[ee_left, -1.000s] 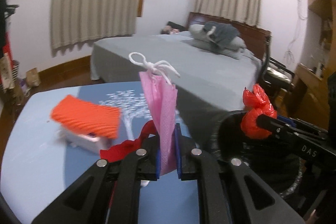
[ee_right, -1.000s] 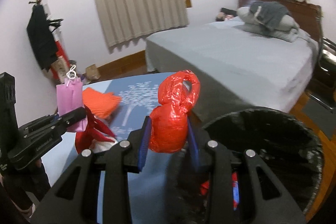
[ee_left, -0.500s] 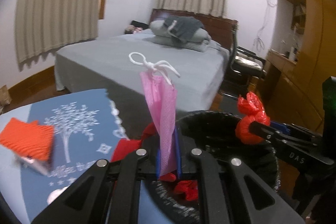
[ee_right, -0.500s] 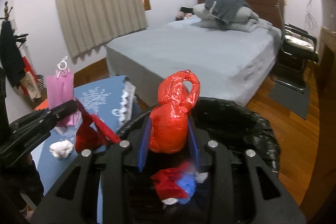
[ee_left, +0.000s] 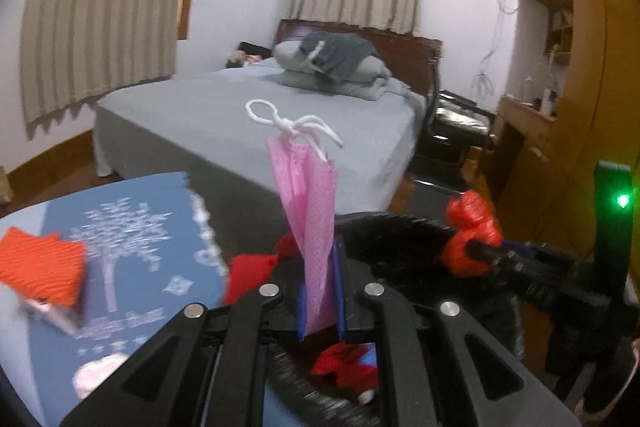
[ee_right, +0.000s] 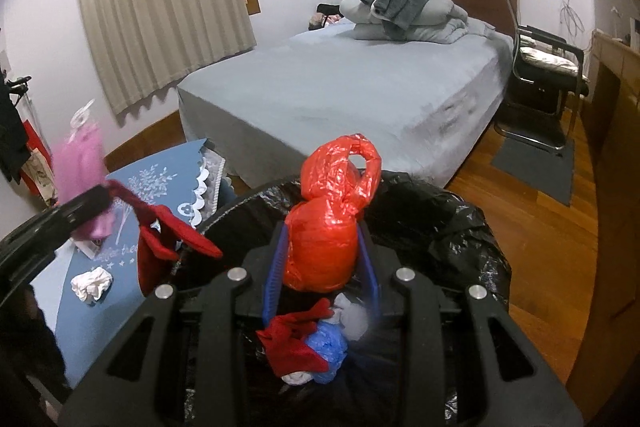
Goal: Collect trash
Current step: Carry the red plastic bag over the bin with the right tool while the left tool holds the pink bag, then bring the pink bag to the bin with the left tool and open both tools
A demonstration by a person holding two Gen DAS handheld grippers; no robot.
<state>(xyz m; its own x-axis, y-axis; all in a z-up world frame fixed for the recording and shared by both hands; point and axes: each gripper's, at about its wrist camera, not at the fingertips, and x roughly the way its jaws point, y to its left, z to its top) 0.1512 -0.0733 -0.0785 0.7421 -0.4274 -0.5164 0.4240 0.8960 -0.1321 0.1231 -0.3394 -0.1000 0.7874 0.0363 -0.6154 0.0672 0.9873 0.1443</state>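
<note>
Trash fills both our grippers: our left gripper is clamped on a pink mesh bag with a knotted white drawstring, standing upright between its blue pads, and our right gripper grips a knotted red plastic bag. Both sit above the rim of the black-lined trash bin, where red, blue and white scraps lie at the bottom. On the blue tablecloth beside the bin, near its front edge, we see a crumpled white tissue; an orange-topped object lies at the left edge.
</note>
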